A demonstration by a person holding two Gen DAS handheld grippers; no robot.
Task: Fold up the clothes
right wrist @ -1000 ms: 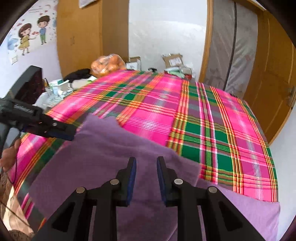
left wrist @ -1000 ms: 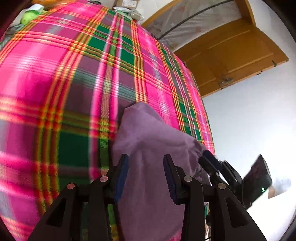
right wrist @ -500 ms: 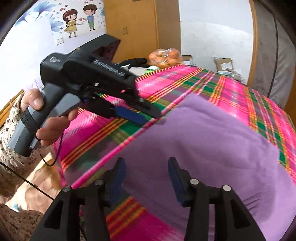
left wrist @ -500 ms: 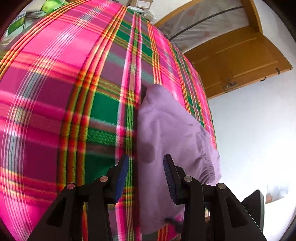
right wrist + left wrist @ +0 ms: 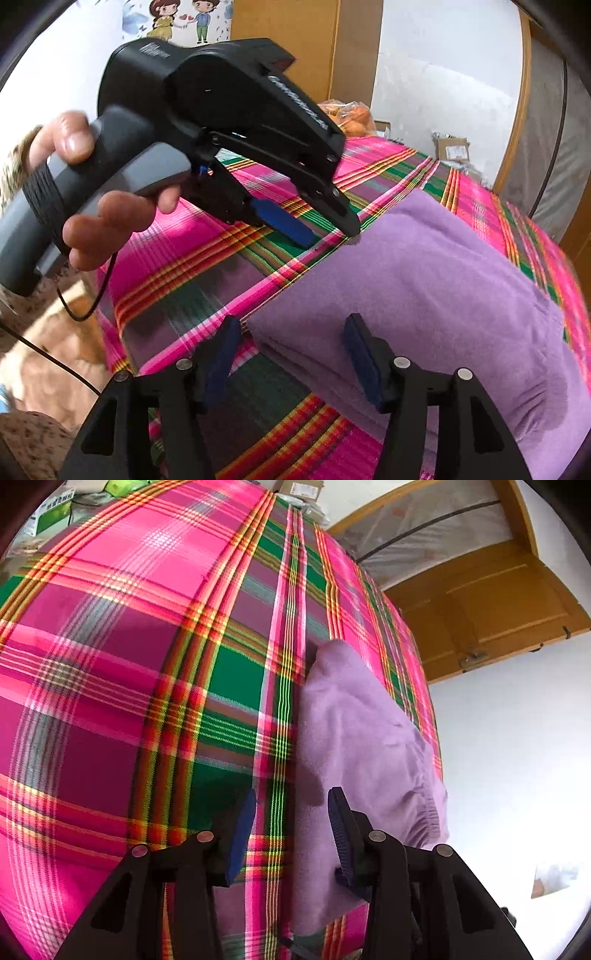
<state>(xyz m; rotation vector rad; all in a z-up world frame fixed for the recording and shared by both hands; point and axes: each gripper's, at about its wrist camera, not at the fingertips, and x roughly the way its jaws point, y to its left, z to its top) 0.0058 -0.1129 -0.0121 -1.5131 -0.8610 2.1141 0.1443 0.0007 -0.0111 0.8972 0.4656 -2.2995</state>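
Folded purple garment lay flat on the plaid bedspread. Left gripper hovered at its edge, fingers spread, holding nothing. Right gripper also spread, straddling the garment's near corner.

A bed spread with a bright pink, green and yellow plaid blanket fills most of the room. Beyond its far edge stand brown cardboard boxes against a white wall. To the right of the bed hangs a wooden door beside a doorway covered in clear plastic sheeting. Left of the bed, a tall wooden wardrobe stands next to a cartoon wall sticker of two children. Daylight is soft and even.
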